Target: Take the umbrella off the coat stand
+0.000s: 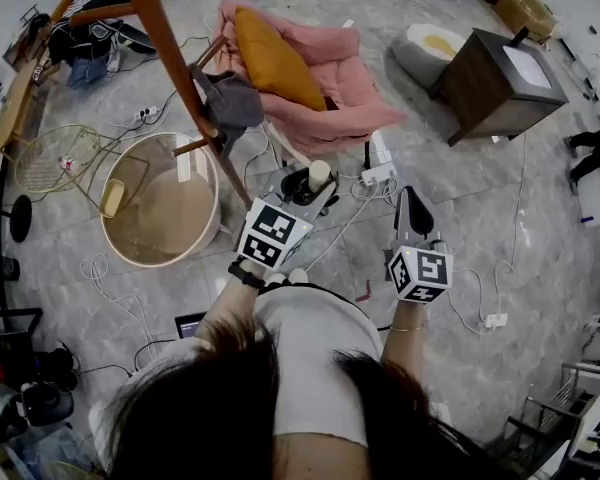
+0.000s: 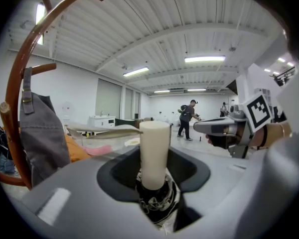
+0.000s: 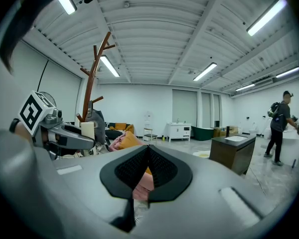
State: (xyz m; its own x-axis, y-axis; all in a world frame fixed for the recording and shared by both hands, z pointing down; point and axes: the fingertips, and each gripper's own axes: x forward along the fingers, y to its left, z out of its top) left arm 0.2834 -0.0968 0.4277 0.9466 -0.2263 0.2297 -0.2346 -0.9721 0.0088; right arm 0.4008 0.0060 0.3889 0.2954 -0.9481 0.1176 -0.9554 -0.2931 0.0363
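A folded black umbrella with a cream handle stands upright between the jaws of my left gripper, which is shut on it. In the left gripper view the handle rises from the patterned black fabric, clear of the brown wooden coat stand at the left. The stand's pole leans across the upper left of the head view, with a grey bag hanging on a peg. My right gripper is beside the left, shut with nothing in it; its pads meet.
A round wooden tub sits on the floor by the stand. Behind it lie a pink seat with an orange cushion, a brown cabinet, a power strip and cables. A person walks far off.
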